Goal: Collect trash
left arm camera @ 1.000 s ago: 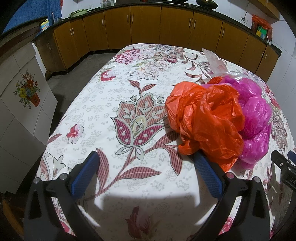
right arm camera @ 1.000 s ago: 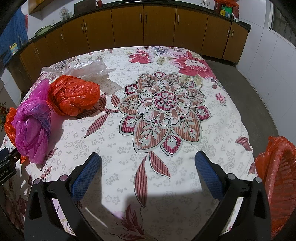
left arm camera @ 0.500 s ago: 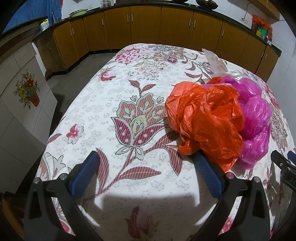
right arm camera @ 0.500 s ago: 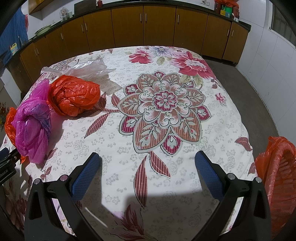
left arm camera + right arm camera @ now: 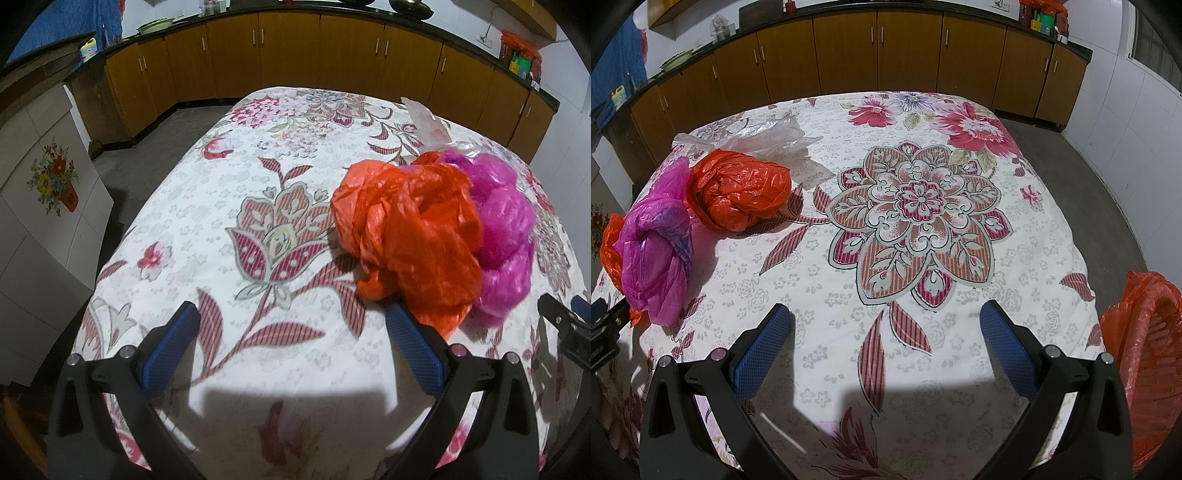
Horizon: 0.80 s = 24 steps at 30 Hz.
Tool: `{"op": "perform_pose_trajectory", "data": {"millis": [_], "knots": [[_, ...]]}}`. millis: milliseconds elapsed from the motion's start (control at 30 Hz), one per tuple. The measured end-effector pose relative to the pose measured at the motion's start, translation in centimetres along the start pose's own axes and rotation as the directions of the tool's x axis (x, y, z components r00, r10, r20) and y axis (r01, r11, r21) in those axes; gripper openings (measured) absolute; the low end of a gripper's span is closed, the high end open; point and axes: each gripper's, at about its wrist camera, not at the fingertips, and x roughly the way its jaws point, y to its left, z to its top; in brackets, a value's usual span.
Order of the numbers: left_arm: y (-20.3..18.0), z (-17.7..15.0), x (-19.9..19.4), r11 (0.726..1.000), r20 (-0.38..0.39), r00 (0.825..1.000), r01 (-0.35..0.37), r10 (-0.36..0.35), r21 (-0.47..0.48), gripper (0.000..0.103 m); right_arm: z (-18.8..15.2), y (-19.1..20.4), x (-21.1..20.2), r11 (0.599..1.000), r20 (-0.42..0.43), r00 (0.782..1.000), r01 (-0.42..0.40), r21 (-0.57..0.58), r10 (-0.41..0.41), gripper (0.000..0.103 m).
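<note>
Both grippers hang over the near edge of the flower-print tablecloth (image 5: 923, 206), nothing grasped: the left gripper (image 5: 295, 343) has its fingers spread wide, the right gripper (image 5: 886, 343) too. The crumpled orange plastic bag (image 5: 410, 240) lies just right of the left gripper, pressed against the crumpled magenta plastic bag (image 5: 506, 229), with a second orange plastic bundle (image 5: 742, 192) and a clear plastic bag (image 5: 757, 136) further off. The risk: a pinch on thin film could drag its neighbour along or slip, missing the orange-lined bin (image 5: 1145, 354) at the near right.
</note>
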Motion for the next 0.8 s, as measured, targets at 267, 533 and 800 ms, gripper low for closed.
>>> {"op": "perform_pose_trajectory", "data": {"millis": [267,533,800], "knots": [[2.0,-0.4,-2.7,0.995,0.084,0.995,0.067,-0.061,-0.070,0.099,0.0,-0.2,0.0,1.000,-0.002,1.000,-0.002,-0.006,0.002,0.101],[1.6,1.6,-5.7,0.995,0.204,0.978,0.069,-0.052,-0.076,0.099,0.9,-0.6,-4.8,0.985,0.142,0.975,-0.175,0.002,0.173,0.098],[4.5,1.9,-7.0,0.993,0.243,0.970,0.018,0.012,-0.117,0.099,2.8,5.9,-6.4,0.932,0.162,0.919,-0.346,-0.106,0.360,0.079]]}}
